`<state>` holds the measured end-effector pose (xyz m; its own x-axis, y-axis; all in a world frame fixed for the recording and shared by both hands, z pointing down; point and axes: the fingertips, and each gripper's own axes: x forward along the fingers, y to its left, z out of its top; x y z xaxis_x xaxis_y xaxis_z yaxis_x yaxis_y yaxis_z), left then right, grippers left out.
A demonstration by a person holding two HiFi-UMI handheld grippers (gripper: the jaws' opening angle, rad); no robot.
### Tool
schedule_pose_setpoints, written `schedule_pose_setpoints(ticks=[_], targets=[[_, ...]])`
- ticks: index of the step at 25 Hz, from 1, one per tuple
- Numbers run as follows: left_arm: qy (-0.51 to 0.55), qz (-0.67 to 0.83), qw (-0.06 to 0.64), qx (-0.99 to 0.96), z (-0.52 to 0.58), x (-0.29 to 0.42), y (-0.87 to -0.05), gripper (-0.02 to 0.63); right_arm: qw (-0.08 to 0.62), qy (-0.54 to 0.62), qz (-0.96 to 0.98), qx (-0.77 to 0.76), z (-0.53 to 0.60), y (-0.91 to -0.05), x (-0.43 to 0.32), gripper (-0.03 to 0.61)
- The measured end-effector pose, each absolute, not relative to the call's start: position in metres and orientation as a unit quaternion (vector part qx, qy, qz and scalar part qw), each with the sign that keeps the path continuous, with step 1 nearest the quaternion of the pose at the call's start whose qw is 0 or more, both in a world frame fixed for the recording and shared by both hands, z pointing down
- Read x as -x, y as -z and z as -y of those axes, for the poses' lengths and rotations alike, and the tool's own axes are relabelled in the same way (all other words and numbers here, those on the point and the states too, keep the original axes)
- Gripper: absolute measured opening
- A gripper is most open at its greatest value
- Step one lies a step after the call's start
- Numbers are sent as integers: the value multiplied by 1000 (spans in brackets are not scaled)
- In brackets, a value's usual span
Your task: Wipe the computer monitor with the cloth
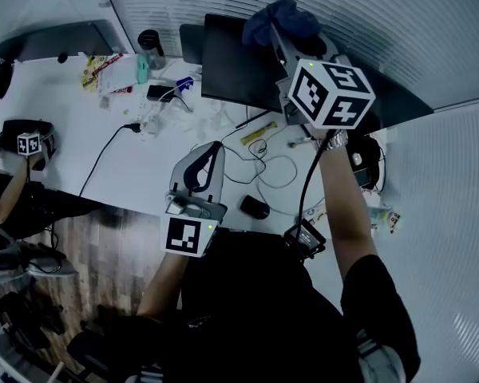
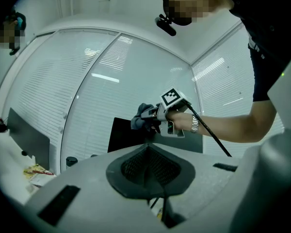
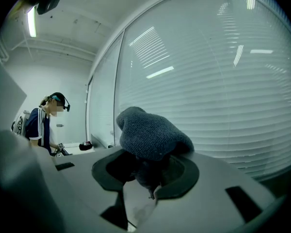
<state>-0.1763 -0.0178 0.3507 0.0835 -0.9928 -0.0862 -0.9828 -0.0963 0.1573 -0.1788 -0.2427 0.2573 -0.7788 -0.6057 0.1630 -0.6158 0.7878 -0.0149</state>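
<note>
The right tool [image 1: 278, 32] is raised at the far side of the desk [image 1: 128, 162], and its jaws pinch a bunched blue-grey cloth [image 1: 281, 16]. In the right gripper view the cloth [image 3: 153, 136] bulges up out of the right tool [image 3: 150, 176], with a small tail of it hanging down between the pads. Slatted blinds [image 3: 223, 81] fill the background there.

The cloth sits at the upper right corner of the dark monitor [image 1: 235, 66], which stands at the far edge of the desk. The left gripper view shows the cloth [image 2: 141, 116] just above the monitor's [image 2: 128, 137] top edge; whether the two touch cannot be made out.

The left tool [image 1: 210, 152] hangs nearer the person, over the middle of the desk and well apart from the monitor. In its own view the left tool's [image 2: 148, 166] jaws are pressed together with nothing between them.

A black mouse [image 1: 255, 207] lies on the desk just right of the left tool, among loose cables [image 1: 275, 170]. A dark cup [image 1: 150, 46] stands far left of the monitor. Another person [image 3: 44, 125] is at the left end of the desk.
</note>
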Motion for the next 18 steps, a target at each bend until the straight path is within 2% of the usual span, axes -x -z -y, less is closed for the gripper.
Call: schedule_pose_setpoints(ticks=[18], targets=[[77, 656, 34, -750, 41, 94, -348, 8, 77, -43, 942, -325, 263, -259, 105, 132]])
